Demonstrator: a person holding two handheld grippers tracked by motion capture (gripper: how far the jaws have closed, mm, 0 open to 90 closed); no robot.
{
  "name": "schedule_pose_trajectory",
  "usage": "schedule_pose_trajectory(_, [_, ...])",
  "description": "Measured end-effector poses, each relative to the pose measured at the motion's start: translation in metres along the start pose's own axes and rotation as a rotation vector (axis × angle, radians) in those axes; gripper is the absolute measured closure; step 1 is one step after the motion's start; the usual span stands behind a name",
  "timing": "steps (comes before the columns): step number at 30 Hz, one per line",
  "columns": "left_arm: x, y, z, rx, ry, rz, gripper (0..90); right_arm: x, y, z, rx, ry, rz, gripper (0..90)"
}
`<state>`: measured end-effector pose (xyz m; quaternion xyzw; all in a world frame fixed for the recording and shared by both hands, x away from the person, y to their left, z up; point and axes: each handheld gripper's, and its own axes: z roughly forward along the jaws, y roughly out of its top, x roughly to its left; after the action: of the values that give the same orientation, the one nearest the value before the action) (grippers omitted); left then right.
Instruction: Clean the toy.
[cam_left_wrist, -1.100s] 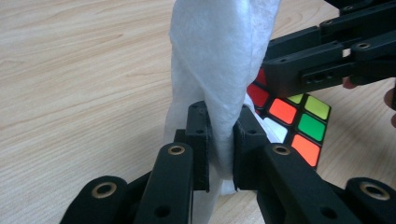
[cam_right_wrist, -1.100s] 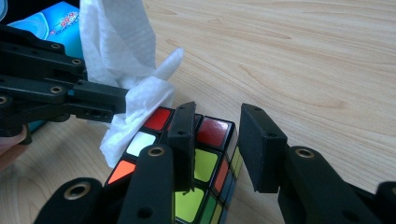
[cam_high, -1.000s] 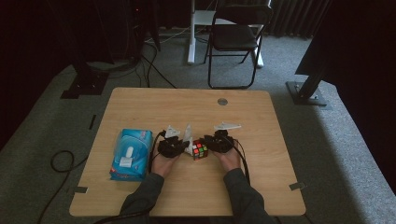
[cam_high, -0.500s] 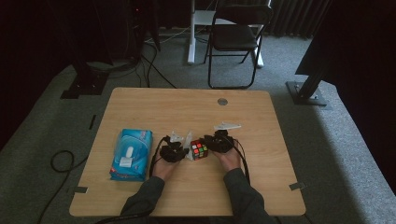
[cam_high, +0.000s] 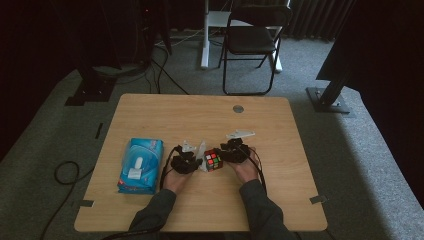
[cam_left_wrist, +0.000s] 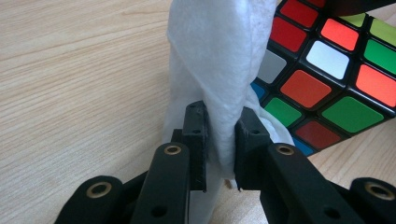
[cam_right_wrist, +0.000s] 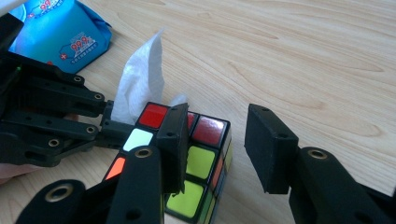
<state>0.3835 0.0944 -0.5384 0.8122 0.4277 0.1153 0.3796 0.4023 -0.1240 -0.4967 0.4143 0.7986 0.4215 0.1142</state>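
A colour-tiled puzzle cube (cam_high: 213, 160) lies on the wooden table (cam_high: 200, 115), near its front middle. My left gripper (cam_high: 196, 163) is at the cube's left side, shut on a white wipe (cam_left_wrist: 219, 56) that stands up between its jaws and touches the cube (cam_left_wrist: 336, 70). My right gripper (cam_right_wrist: 219, 130) is open at the cube's right side. One jaw sits over the cube's top face (cam_right_wrist: 205, 154) and the other is clear of the cube's edge. The wipe (cam_right_wrist: 140, 79) rises behind the cube in that view.
A blue pack of wet wipes (cam_high: 141, 165) lies to the left of my left hand. A round grommet (cam_high: 238, 108) sits near the table's far edge. Behind the table stands a black folding chair (cam_high: 250, 40).
The left gripper with the wipe has edged slightly toward the cube. Cube and right gripper have stayed in place.
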Motion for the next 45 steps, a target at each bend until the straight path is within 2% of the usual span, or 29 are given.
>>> schedule_pose_trajectory(6, [0.0,-0.001,-0.001,0.0,-0.005,-0.001,77.2,0.004,-0.004,-0.006,0.021,0.007,-0.004,62.3])
schedule_pose_trajectory(11, [0.0,-0.001,-0.001,0.0,-0.006,-0.002,77.1,0.004,-0.004,-0.007,0.031,0.026,0.014,64.8])
schedule_pose_trajectory(16, [0.0,-0.002,-0.001,-0.001,-0.005,-0.004,76.9,0.005,-0.006,-0.009,0.051,0.019,0.01,65.8])
schedule_pose_trajectory(24, [-0.002,-0.001,-0.001,0.002,-0.008,0.003,76.9,0.001,-0.007,-0.009,0.047,0.04,0.049,71.2])
schedule_pose_trajectory(35, [-0.009,0.002,0.002,0.006,-0.021,0.019,76.9,-0.022,-0.016,-0.012,0.013,0.111,0.215,70.8])
schedule_pose_trajectory(38, [-0.011,0.003,0.003,0.005,-0.026,0.023,76.7,-0.026,-0.017,-0.014,0.008,0.111,0.244,70.8])
schedule_pose_trajectory(41, [-0.012,0.004,0.004,0.005,-0.028,0.023,76.6,-0.027,-0.016,-0.015,0.008,0.084,0.236,70.8])
schedule_pose_trajectory(45, [-0.013,0.005,0.004,0.005,-0.032,0.028,76.6,-0.033,-0.017,-0.015,0.003,0.106,0.273,70.8])
